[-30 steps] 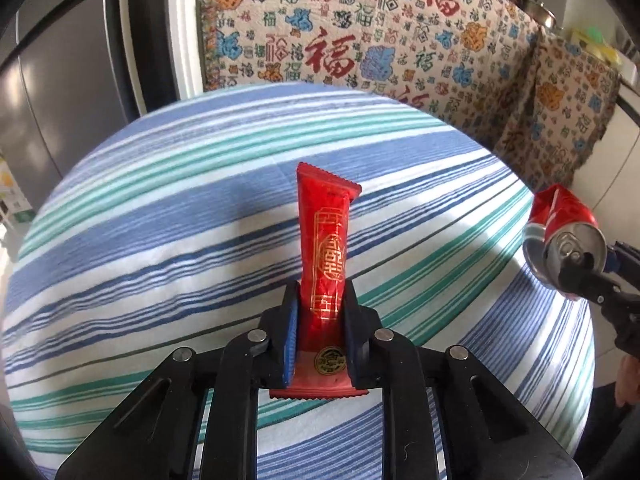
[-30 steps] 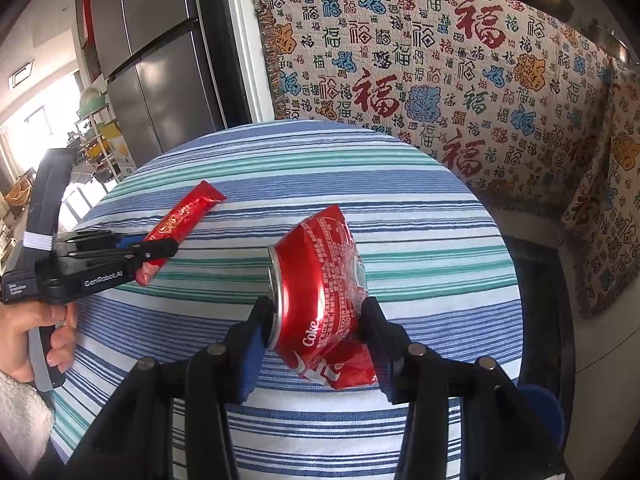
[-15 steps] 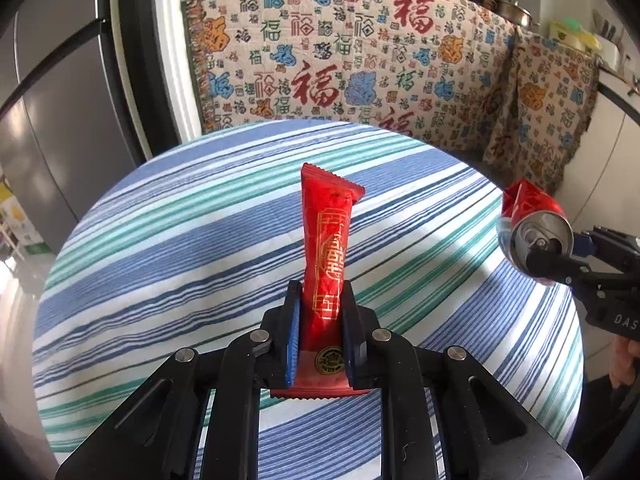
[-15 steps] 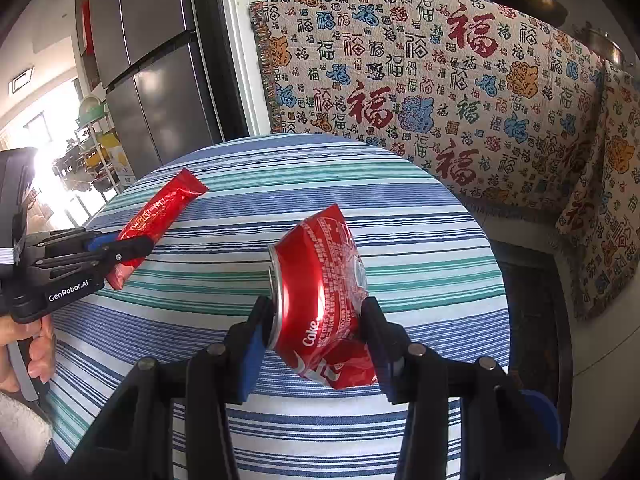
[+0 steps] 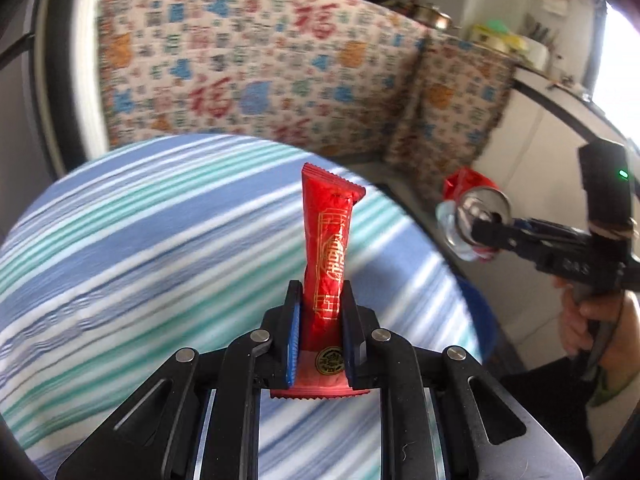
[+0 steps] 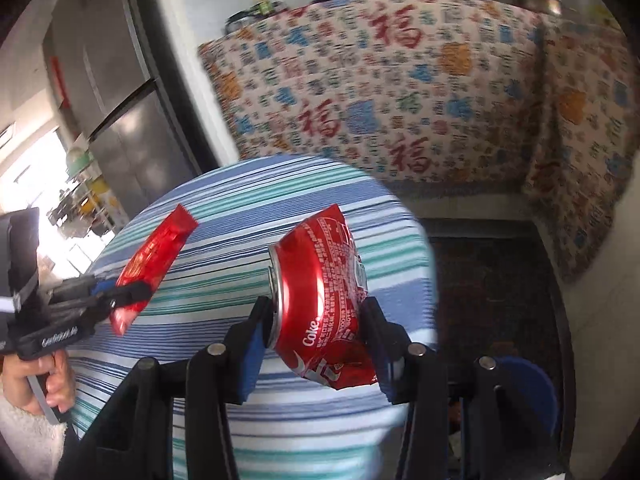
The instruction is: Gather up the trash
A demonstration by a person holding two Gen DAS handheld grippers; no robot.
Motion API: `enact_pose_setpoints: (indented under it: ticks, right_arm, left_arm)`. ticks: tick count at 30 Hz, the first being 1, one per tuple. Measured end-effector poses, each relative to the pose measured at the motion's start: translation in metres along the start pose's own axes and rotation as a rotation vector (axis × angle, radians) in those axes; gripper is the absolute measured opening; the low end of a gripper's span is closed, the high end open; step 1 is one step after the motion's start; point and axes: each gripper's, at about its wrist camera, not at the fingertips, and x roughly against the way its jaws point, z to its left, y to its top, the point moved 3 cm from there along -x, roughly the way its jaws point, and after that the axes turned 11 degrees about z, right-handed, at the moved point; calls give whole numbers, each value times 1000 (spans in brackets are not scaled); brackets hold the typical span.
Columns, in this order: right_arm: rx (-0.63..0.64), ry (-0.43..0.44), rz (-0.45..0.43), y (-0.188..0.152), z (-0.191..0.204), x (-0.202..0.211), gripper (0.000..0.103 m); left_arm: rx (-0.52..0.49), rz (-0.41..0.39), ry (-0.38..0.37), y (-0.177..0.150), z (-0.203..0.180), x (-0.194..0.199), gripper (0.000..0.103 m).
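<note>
The left tool [image 5: 319, 332] is clamping a long red snack wrapper [image 5: 329, 248] near its lower end, its blue-lined jaws pressing the packet from both sides so that the wrapper is standing up and away from the camera, its crimped top edge leaning slightly to the right. Below it the round surface [image 5: 140, 240], covered in a blue, teal and white striped cloth, is lying blurred. The right tool [image 6: 316, 332] is gripping a crushed red Coke can [image 6: 324, 304] across its dented body, with the can's silver top turned to the left and its flattened end sticking out to the lower right. In the right wrist view the can is hanging over the near right edge of the striped surface [image 6: 248, 208], with dark floor beside it and a blue rim [image 6: 536, 376] showing low at the right, partly hidden by the tool. The left wrist view is showing the same can [image 5: 472, 216] out past the surface's right edge, held in the air. A patterned cloth [image 6: 400, 80] with red characters is draping the furniture behind.
</note>
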Motion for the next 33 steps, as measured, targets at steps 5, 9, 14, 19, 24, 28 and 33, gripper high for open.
enact_pose_setpoints:
  ticks: [5, 9, 14, 19, 24, 28, 33]
  right_arm:
    - [-124, -86, 62, -25, -85, 26, 47]
    - [-238, -146, 145, -55, -147, 23, 47]
    - [-368, -157, 243, -93, -210, 1, 47]
    - [-424, -147, 298, -111, -245, -25, 62]
    - [-432, -190, 288, -125, -267, -26, 84]
    - [-461, -295, 211, -133, -277, 14, 84]
    - [-484, -318, 82, -144, -241, 73, 85]
  left_arm:
    - [-95, 54, -144, 15, -86, -31, 16]
    - [-135, 105, -244, 29, -152, -66, 16]
    - [-165, 180, -294, 32, -212, -114, 16]
    - [-184, 241, -314, 35, -252, -165, 27]
    - [-181, 232, -321, 41, -271, -190, 69]
    - [-207, 208, -294, 37, -275, -174, 88]
    - [-260, 201, -199, 23, -274, -134, 102]
